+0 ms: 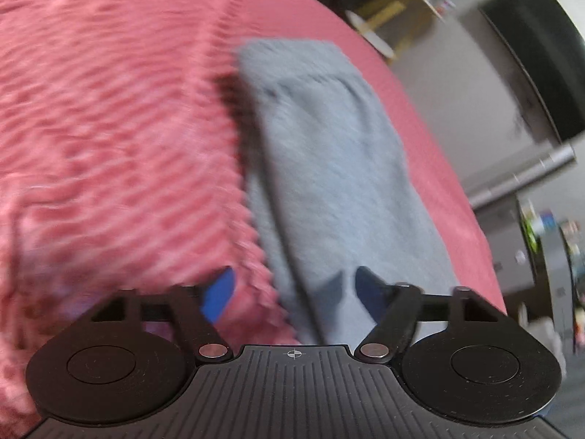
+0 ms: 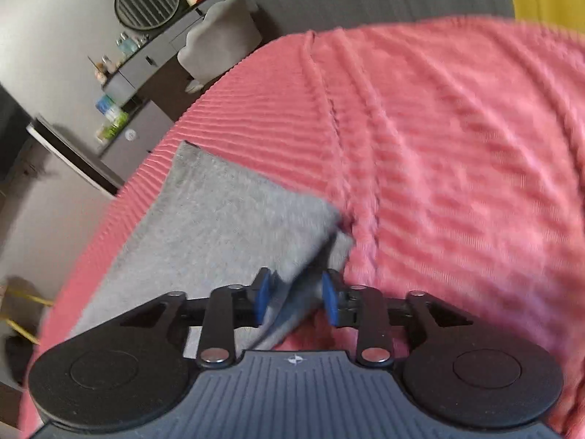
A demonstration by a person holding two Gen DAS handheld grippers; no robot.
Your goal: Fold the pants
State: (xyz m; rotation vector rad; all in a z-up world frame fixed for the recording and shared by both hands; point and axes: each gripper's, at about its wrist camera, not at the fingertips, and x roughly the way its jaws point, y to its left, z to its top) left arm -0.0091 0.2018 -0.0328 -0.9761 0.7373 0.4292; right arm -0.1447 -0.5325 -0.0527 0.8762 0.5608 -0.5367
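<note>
While the pink ribbed blanket (image 2: 457,153) is covering the whole bed, the grey pants (image 1: 329,168) are lying on it as a long, narrow, folded strip near the bed's edge. Left gripper (image 1: 292,292) is hovering with its pads wide apart, straddling the strip's near edge and clamping nothing; right gripper (image 2: 296,300) is sitting partly parted with a fabric corner between its blue pads (image 2: 261,298), apparently not pinched. Judging a fold as just laid; next move is calling for regrasping an end and folding crosswise
</note>
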